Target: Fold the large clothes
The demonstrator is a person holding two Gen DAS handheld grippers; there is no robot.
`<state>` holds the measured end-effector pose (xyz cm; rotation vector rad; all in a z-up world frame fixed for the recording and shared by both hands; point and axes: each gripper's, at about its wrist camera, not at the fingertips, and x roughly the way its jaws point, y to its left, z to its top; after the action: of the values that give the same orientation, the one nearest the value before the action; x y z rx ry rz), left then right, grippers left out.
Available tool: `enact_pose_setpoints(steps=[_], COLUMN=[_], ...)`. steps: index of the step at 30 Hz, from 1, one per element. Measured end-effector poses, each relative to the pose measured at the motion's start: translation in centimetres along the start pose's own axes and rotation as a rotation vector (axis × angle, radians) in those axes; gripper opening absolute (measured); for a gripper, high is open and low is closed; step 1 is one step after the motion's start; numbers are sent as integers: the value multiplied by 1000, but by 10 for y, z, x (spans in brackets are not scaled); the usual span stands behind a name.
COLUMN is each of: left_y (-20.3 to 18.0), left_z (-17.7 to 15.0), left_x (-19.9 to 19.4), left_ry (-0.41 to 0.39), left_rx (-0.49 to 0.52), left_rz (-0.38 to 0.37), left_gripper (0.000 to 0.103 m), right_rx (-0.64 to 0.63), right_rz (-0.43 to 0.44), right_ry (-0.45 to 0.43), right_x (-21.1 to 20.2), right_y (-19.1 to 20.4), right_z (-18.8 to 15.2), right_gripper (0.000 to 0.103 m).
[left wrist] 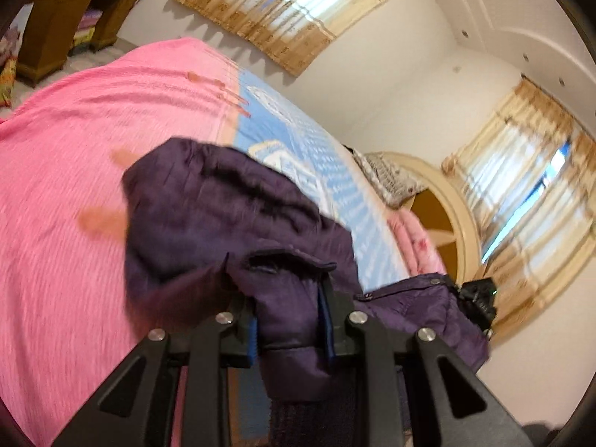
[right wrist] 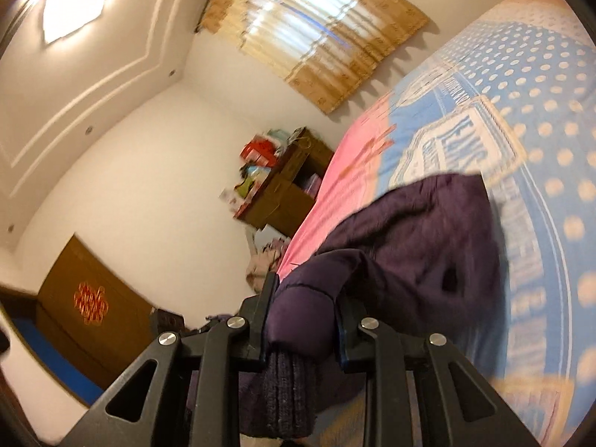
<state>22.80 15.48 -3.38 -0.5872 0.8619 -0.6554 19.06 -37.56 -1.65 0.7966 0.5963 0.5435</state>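
A dark purple padded jacket [left wrist: 223, 205] hangs over the bed, lifted by both grippers. My left gripper [left wrist: 288, 290] is shut on a padded sleeve end of the jacket, with a knit cuff below the jaws. My right gripper [right wrist: 303, 305] is shut on the other sleeve of the jacket [right wrist: 409, 246], whose ribbed knit cuff [right wrist: 287, 391] hangs down between the fingers. The other gripper [left wrist: 478, 298] shows at the right of the left wrist view, holding the jacket. Both views are blurred by motion.
The bed carries a pink cover [left wrist: 74, 186] and a blue dotted sheet [right wrist: 540, 149]. A wooden cabinet [left wrist: 63, 29] stands beyond the bed, cluttered on top [right wrist: 268, 156]. Curtained windows [left wrist: 298, 7] line the wall. A round headboard [left wrist: 443, 219] and pillows are at one end.
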Motion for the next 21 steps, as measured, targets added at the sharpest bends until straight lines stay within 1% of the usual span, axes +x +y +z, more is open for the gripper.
enact_pose_setpoints(steps=[2, 3, 5, 6, 7, 8, 10, 11, 12, 13, 14, 15, 16, 17, 18, 19, 20, 21], left_y=[7, 13, 28, 43, 54, 66, 91, 102, 106, 105, 100, 91, 84, 78, 72, 68, 67, 64], left_z=[24, 38, 57, 68, 73, 79, 87, 87, 88, 88, 90, 92, 94, 97, 100, 102, 106, 108], left_x=[20, 35, 59, 75, 87, 101, 126, 130, 129, 125, 119, 110, 100, 90, 75, 64, 60, 57], left_ry=[10, 19, 50, 67, 85, 113, 160, 172, 167, 157, 145, 117, 91, 58, 0, -48, -68, -77], left_rx=[-14, -34, -52, -94, -123, -159, -264, -342, -390, -404, -389, -352, -316, -282, -257, -241, -227, -208], left_rz=[4, 18, 39, 63, 84, 89, 99, 102, 84, 63, 56, 64, 82, 108, 125, 119, 118, 148], left_gripper=[26, 26, 26, 26, 27, 30, 32, 34, 36, 44, 55, 62, 82, 100, 103, 103, 103, 103], right_rx=[31, 36, 57, 63, 48, 53, 50, 77, 127, 147, 143, 126, 108, 105, 106, 105, 102, 82], right_rz=[-48, -81, -157, -177, -232, -271, -296, -298, -306, -305, -288, -274, -245, -214, -163, -142, -128, -137], right_ry=[0, 6, 7, 33, 43, 36, 69, 88, 104, 109, 109, 109, 106, 103, 102, 96, 75, 55], right_x=[30, 48, 78, 95, 115, 127, 151, 161, 166, 167, 167, 165, 161, 158, 155, 152, 148, 145], right_y=[-17, -27, -48, -60, -73, -85, -105, -118, -131, -136, -137, -134, -130, -128, -124, -121, -114, -108], right_z=[30, 44, 61, 67, 74, 76, 83, 85, 86, 85, 86, 86, 88, 89, 92, 94, 98, 102], right_gripper=[25, 25, 25, 25, 25, 26, 28, 30, 31, 31, 34, 38, 43, 62, 82, 87, 88, 88])
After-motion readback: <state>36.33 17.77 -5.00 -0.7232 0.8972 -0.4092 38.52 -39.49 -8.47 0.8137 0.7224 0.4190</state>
